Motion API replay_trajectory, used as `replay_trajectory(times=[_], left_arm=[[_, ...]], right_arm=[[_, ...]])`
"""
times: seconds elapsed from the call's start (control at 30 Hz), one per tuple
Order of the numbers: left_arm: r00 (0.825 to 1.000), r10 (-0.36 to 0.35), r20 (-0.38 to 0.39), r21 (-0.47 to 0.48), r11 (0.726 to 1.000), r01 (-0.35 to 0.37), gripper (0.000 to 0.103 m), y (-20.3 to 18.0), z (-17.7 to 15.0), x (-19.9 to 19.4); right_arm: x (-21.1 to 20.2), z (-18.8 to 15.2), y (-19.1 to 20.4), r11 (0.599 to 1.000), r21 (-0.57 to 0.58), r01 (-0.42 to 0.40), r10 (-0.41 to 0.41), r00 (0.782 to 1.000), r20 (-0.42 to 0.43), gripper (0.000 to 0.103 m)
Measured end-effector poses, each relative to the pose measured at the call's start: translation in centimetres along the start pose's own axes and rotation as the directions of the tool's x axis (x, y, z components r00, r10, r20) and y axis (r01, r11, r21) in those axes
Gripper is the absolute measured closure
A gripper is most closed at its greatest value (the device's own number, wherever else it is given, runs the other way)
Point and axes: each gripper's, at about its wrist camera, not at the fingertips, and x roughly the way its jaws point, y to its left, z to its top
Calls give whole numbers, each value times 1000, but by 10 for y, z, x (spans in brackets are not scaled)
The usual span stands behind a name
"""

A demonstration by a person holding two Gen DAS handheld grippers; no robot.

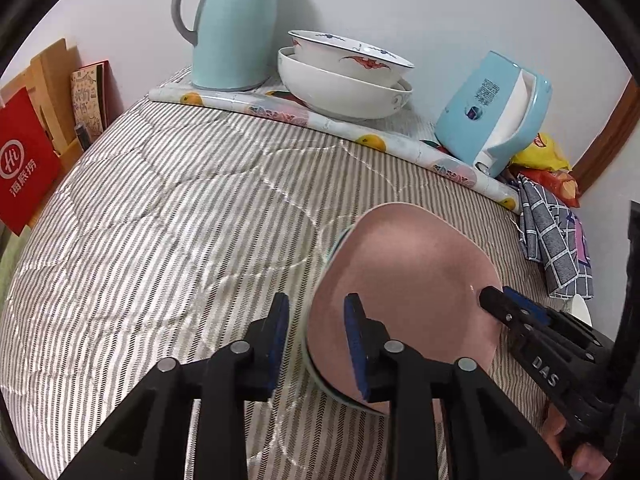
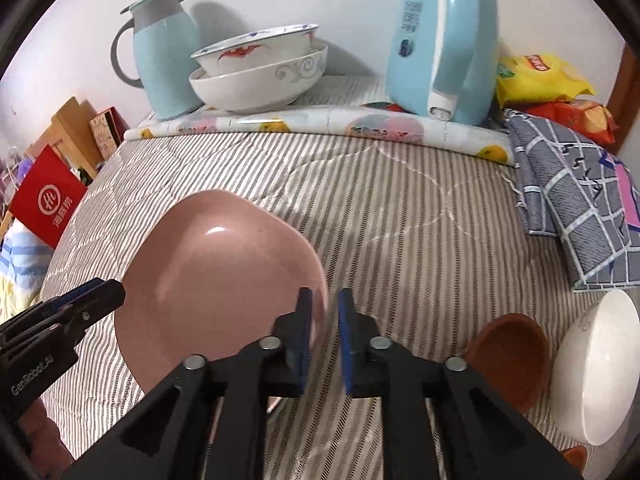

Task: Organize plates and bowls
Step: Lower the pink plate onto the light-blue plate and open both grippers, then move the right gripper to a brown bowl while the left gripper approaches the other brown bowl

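A striped bed (image 1: 168, 216) carries everything. A pale blue jug (image 1: 232, 28) and two stacked white bowls (image 1: 344, 80) stand at its far edge by the wall. A pink plate (image 2: 216, 280) lies near the bed's near edge, over a green-rimmed one. A white bowl (image 2: 596, 364) and a brown bowl (image 2: 512, 356) sit to its right. The left gripper (image 1: 316, 344) straddles the plate's left rim, the right gripper (image 2: 325, 340) its right rim, both jaws slightly parted, clamping nothing.

Four bowls (image 2: 256, 76), one pink plate (image 2: 216, 280), one thermos (image 2: 160, 52), two snack bags (image 2: 540, 76).
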Motion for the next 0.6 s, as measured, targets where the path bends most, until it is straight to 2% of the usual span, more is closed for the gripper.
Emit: replay_trajectory(times=[0.17, 0.3, 0.6], left_arm=[[1000, -1, -7, 6, 1000, 1, 69, -7, -3, 1], [1000, 6, 5, 25, 1000, -6, 69, -17, -8, -7], [999, -26, 22, 69, 997, 25, 65, -52, -18, -22]], right_arm=[[-20, -8, -13, 1000, 17, 6, -6, 999, 34, 69], [-36, -16, -27, 999, 41, 32, -35, 998, 58, 69], [-74, -44, -68, 991, 114, 65, -77, 992, 102, 69]])
